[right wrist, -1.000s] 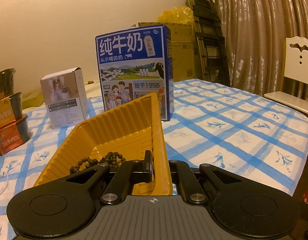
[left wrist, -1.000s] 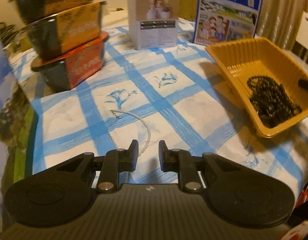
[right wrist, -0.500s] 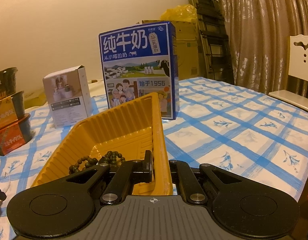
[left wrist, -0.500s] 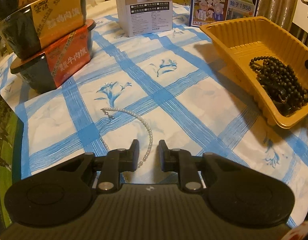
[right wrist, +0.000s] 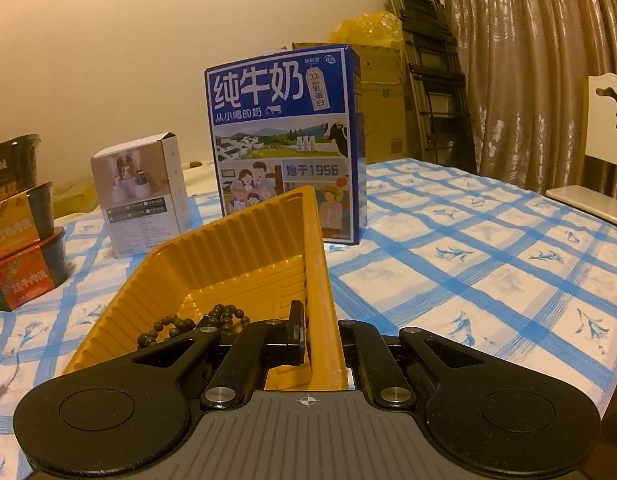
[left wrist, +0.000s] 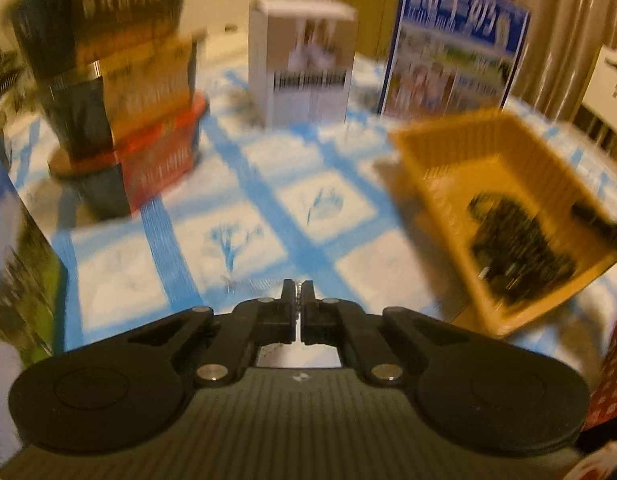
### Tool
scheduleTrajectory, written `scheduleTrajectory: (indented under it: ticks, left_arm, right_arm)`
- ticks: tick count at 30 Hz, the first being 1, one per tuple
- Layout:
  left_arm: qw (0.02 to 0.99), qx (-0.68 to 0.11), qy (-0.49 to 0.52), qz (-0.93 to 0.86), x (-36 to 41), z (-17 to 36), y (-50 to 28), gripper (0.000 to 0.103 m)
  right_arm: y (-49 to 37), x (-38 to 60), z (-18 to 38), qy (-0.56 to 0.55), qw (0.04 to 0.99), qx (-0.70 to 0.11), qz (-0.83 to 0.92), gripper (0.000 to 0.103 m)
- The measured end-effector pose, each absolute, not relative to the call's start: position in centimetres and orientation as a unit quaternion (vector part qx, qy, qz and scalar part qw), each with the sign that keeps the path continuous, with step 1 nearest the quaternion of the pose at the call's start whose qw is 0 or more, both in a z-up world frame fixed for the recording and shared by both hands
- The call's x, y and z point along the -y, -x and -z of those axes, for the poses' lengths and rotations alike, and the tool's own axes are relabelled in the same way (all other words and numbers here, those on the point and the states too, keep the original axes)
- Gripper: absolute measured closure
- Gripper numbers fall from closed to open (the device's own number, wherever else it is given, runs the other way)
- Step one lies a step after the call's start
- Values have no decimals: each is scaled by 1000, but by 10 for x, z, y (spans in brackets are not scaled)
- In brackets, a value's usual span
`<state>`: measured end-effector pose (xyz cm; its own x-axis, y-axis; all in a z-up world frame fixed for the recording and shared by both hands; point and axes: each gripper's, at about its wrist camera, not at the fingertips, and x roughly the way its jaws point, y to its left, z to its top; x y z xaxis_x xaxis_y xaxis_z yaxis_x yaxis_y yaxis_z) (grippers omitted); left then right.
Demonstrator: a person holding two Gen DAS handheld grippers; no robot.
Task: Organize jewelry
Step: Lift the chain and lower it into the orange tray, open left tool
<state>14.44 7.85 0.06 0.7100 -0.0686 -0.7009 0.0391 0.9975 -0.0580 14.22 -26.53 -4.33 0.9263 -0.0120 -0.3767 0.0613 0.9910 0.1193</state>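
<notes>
while blurred, only left gripper view shows pearl chain.

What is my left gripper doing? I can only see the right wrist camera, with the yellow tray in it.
Observer: The left gripper is shut on a thin pearl chain, pinched between its fingertips.
Operator: Is the chain over the tray yet?
Observer: No. In the left wrist view the yellow tray sits off to the right, with checked cloth between it and the gripper.
Operator: How many dark beads are in there?
Observer: A whole heap of dark beads, more than your view shows, but too blurred to count.
</notes>
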Motion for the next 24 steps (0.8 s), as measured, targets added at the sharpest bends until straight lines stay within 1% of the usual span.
scheduleTrajectory:
  ticks: [6, 11, 19, 24]
  left_arm:
    - [944, -323, 52, 36, -82, -66, -138, 102]
    - [952, -294, 74, 50, -77, -102, -136, 102]
    - [960, -254, 77, 89, -53, -138, -139, 102]
    - [961, -240, 77, 117, -36, -149, -147, 102]
  right_arm:
    - [-141, 264, 42, -63, 979, -191, 14, 98]
    - [-140, 263, 41, -62, 980, -191, 14, 98]
    - [-140, 263, 42, -62, 979, -191, 13, 98]
    - [-140, 263, 41, -62, 979, -192, 13, 98]
